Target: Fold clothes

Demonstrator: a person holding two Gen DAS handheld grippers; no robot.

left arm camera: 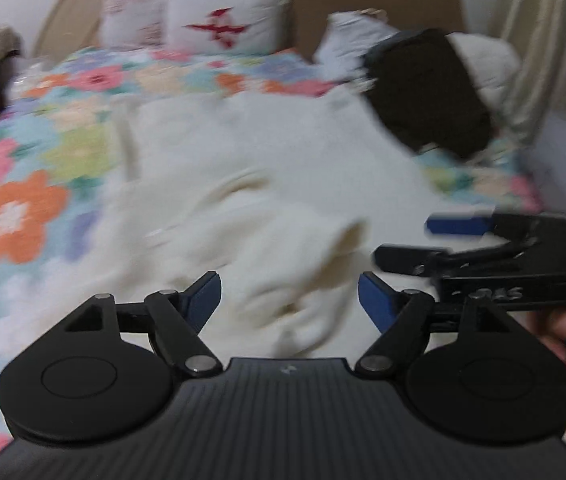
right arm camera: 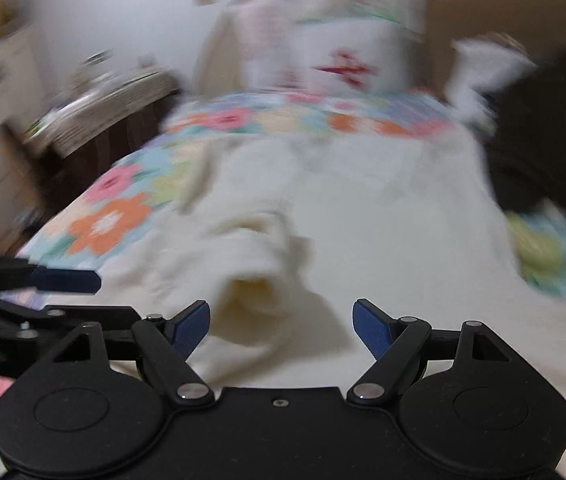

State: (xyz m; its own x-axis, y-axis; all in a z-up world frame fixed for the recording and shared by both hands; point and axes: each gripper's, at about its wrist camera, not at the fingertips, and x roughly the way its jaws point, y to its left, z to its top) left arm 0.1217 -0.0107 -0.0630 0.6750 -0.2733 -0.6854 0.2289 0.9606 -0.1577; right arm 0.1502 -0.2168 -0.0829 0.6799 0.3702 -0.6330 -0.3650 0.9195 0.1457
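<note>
The bed (left arm camera: 23, 208), under a bright floral quilt, carries everything here. A large cream garment (left arm camera: 267, 184) lies spread over the middle of the bed, reaching toward its near edge, with a rumpled sleeve or cuff (right arm camera: 255, 264) bunched on top close to that edge. At the head of the bed leans a white pillow with a red mark (left arm camera: 219, 20), and toward the far right corner sits a dark folded garment (left arm camera: 427, 92) beside pale cloth. A bedside stand (right arm camera: 107, 116) stands off the left edge.

Both views are blurred, so fine folds cannot be read. The left gripper (left arm camera: 289, 300) hovers just above the rumpled part, jaws spread apart and holding nothing. The right gripper (right arm camera: 281, 324) is likewise released and empty, aimed at the open cuff.

The likely risk is a pinch that catches only the top layer of the bunched sleeve, which would drag the garment askew rather than fold it cleanly. The two grippers are close together and could knock each other.

No container is in view.
</note>
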